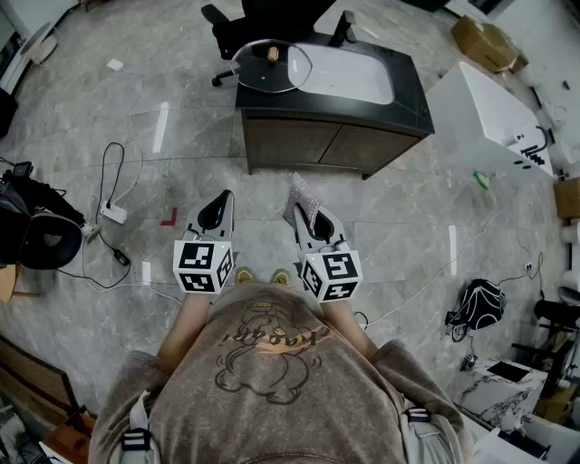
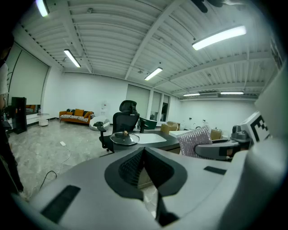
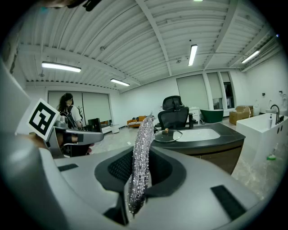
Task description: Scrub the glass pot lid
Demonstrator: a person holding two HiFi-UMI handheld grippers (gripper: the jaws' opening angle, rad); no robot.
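Note:
The glass pot lid (image 1: 270, 65) with a small knob lies on the left end of a dark cabinet top (image 1: 412, 100), beside a white sink basin (image 1: 349, 72). It also shows far ahead as the lid (image 2: 124, 139) in the left gripper view and the lid (image 3: 167, 134) in the right gripper view. My right gripper (image 1: 306, 215) is shut on a silver sparkly scrubbing cloth (image 1: 301, 201), which stands upright between the jaws as the cloth (image 3: 140, 161). My left gripper (image 1: 216, 213) is shut with nothing in it. Both are held at waist height, well short of the cabinet.
A black office chair (image 1: 237, 23) stands behind the cabinet. A white box-like unit (image 1: 489, 118) is at the right. Cables and a power strip (image 1: 113, 213) lie on the floor at the left, a black bag (image 1: 478, 304) at the right.

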